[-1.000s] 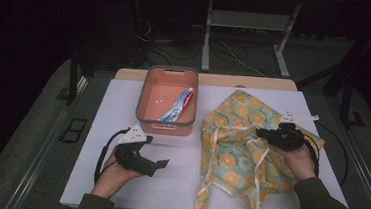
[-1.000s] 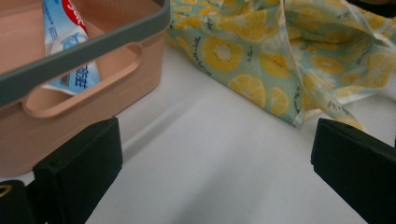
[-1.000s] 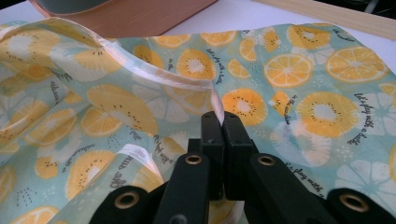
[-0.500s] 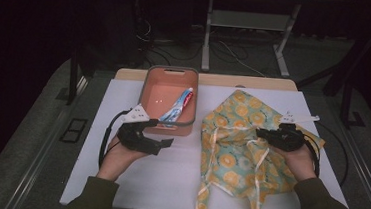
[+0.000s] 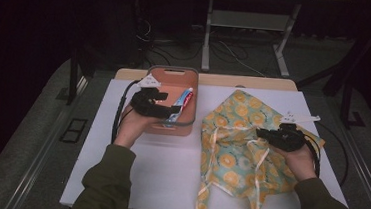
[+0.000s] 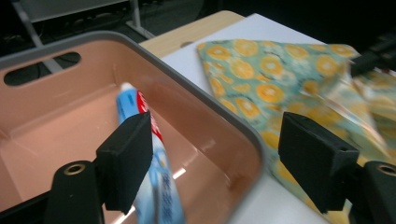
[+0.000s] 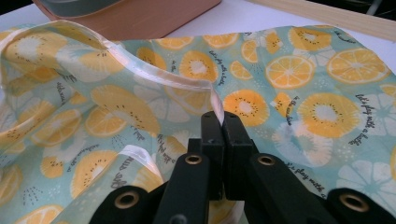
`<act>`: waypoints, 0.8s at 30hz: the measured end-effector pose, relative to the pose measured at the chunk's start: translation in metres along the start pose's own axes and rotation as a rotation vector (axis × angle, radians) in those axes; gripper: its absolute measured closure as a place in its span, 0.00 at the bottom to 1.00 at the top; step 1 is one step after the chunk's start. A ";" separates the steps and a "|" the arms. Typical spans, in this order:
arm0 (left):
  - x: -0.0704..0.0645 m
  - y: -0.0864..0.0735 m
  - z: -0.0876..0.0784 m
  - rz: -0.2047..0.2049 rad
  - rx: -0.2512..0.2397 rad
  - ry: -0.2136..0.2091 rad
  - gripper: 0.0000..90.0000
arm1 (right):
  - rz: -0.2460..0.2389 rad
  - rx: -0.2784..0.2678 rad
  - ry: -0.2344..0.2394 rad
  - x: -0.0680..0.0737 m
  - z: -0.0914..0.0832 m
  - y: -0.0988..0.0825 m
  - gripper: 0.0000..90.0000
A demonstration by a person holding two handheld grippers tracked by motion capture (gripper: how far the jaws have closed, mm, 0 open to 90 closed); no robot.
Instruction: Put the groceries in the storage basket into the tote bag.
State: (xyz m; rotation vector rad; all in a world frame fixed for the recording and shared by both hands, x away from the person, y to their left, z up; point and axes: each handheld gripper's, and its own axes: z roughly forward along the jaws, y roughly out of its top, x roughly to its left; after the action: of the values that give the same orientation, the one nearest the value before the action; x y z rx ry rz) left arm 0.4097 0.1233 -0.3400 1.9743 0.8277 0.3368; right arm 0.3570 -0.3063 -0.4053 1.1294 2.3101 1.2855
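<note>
Forearms in green sleeves reach in from the near edge of the bench (image 5: 167,178). The left hand (image 5: 130,125) is stretched forward, holding the left hand-held gripper (image 5: 166,105) over the near left corner of a pink bin (image 5: 192,92), its grey plate on top and its cable looping back along the wrist. The right hand (image 5: 300,161) rests lower, toward the right edge, with the right hand-held gripper (image 5: 261,134) pointing left across a fabric bag (image 5: 236,138).

The bin stands at the far edge of the bench, left of centre, with a grey rim and a slot handle in its far wall. A toothpaste tube (image 5: 182,103) lies inside, white, blue and red. The bag is pale green, printed with orange and kiwi slices, and lies rumpled over the right half, its ribbon handles trailing toward the near edge.

From the left gripper view, the jaws stand wide apart, holding nothing; one hangs inside the bin just above the tube (image 6: 152,154), the other outside the bin wall. The right gripper view shows those jaws pressed together on the bag's satin-edged rim (image 7: 154,77).
</note>
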 end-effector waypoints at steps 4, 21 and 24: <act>0.009 0.009 0.024 0.009 0.033 0.023 0.29 | -0.001 -0.004 0.002 0.000 -0.001 0.000 0.98; 0.041 0.004 0.101 -0.009 0.274 0.101 0.25 | -0.002 -0.008 0.017 0.001 -0.001 0.000 0.98; 0.043 -0.002 0.111 0.001 0.339 0.128 0.24 | -0.001 -0.009 0.019 0.001 -0.001 0.000 0.98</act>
State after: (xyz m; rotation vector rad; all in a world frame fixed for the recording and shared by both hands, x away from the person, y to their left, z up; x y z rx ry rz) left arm 0.4999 0.0801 -0.4041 2.2852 1.0195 0.3438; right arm 0.3557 -0.3060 -0.4045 1.1182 2.3157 1.3100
